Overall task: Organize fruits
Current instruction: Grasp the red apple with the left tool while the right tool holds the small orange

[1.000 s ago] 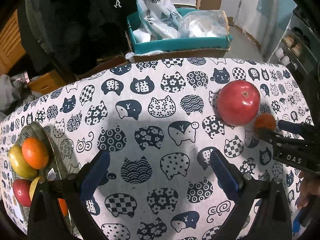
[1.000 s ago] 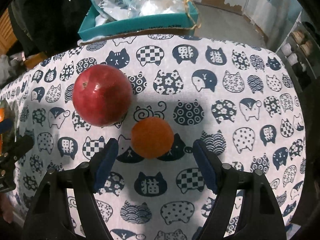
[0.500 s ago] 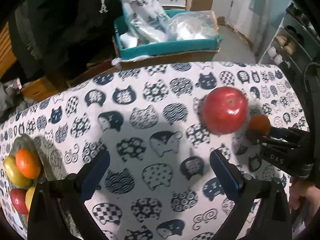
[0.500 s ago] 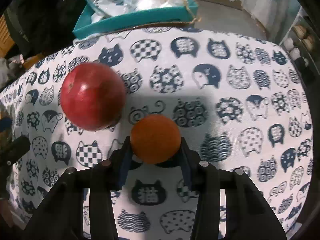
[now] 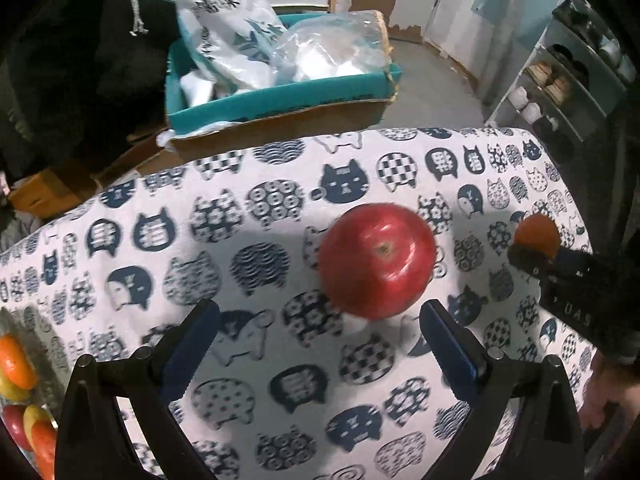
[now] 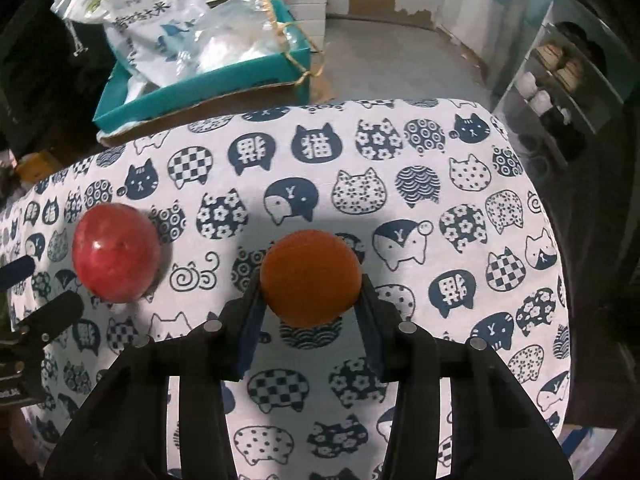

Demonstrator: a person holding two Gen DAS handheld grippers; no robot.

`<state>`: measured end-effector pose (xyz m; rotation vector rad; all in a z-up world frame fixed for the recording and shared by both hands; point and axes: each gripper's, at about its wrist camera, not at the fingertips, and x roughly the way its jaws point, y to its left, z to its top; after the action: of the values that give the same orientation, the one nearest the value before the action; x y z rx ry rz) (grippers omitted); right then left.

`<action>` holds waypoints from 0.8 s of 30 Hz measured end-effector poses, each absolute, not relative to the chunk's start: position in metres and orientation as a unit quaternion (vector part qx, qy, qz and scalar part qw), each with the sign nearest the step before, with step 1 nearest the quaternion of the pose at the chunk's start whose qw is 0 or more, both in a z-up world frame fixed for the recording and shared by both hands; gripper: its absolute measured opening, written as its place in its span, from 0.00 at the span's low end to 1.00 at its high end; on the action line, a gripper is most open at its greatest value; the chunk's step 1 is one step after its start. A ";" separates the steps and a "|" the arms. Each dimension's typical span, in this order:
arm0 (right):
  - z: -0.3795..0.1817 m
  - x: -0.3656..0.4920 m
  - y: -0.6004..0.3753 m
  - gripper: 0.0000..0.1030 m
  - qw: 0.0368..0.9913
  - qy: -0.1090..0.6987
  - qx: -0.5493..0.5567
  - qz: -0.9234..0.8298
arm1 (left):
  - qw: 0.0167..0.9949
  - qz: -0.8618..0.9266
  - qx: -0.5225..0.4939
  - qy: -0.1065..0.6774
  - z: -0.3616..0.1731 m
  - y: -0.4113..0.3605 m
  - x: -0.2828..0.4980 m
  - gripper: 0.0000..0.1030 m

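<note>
the table (image 5: 248, 240) is the largest thing, covered in a white cloth printed with navy cat heads. behind its far edge sits a teal box (image 5: 280, 96) stuffed with plastic bags (image 5: 248, 36).

the apple (image 5: 378, 260) is big, glossy and deep red, its stem dimple facing up, resting on the cloth just beyond the left gripper (image 5: 320, 344) and a little toward that gripper's right finger. in the right wrist view the same apple (image 6: 116, 252) lies well to the left of the orange.

the orange (image 6: 311, 278) is smaller, round and matte, a dull deep orange. the right gripper (image 6: 311, 312) has it clamped, both blue-padded fingers (image 6: 248, 320) pressed against its sides, over the cloth near the table's right end.

the left gripper's fingers are spread wide with nothing between them, pointing across the table.

at the table's left edge a dish (image 5: 44, 360) holds small fruit (image 5: 18, 364): orange, yellow and red pieces, blurred.
</note>
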<state>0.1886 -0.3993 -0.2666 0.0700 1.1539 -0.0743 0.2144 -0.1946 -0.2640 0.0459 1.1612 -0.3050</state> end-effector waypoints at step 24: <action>-0.278 0.192 -0.404 0.42 0.831 0.555 0.034 -0.031 | 0.803 -0.177 0.000 0.569 -0.298 -0.232 0.245 0.75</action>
<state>0.1917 -0.4040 -0.2782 0.0730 1.1769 -0.0662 0.2450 -0.2315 -0.2978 -0.0005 1.2200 -0.3799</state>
